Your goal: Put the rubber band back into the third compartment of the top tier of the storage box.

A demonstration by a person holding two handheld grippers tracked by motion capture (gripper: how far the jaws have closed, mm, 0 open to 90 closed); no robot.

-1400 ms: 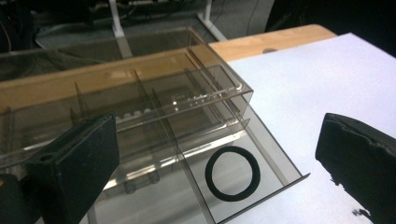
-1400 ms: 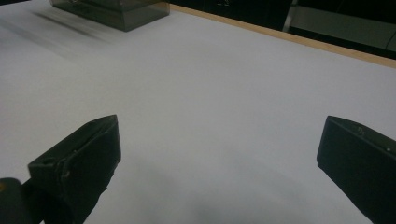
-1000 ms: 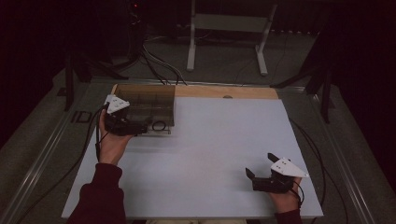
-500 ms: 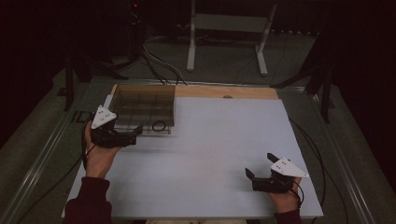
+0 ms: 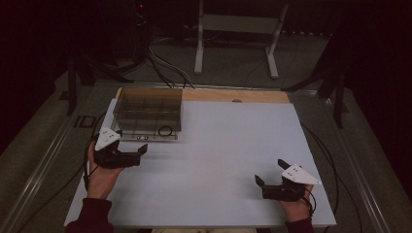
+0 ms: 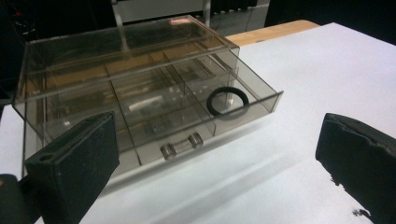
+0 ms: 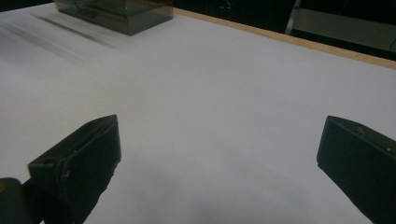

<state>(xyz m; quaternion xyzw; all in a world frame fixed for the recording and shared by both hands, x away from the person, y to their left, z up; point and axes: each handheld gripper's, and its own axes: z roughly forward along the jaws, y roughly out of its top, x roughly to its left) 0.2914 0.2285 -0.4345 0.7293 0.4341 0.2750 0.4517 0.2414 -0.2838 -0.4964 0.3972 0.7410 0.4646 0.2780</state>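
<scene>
A smoky clear plastic box (image 5: 148, 109) stands at the table's far left, its drawer (image 6: 196, 121) pulled partly out. A black ring (image 5: 165, 131) (image 6: 227, 101) lies in the drawer's right compartment, and a small clear handle (image 6: 182, 144) sits on the drawer front. My left gripper (image 5: 140, 155) (image 6: 217, 144) hovers just in front of the box, open, nothing between its jaws. My right gripper (image 5: 270, 173) (image 7: 217, 144) rests open at the near right over bare white table, far from the box (image 7: 116, 14).
The white tabletop (image 5: 228, 155) has a wooden strip (image 5: 233, 95) along its far edge. Cables (image 5: 160, 63) and a white stand (image 5: 238, 29) lie on the dark floor beyond. A cable trails from each gripper off the table's sides.
My left gripper has drawn back from the box toward the near edge, ending in front of the drawer. The right gripper has stayed put.
</scene>
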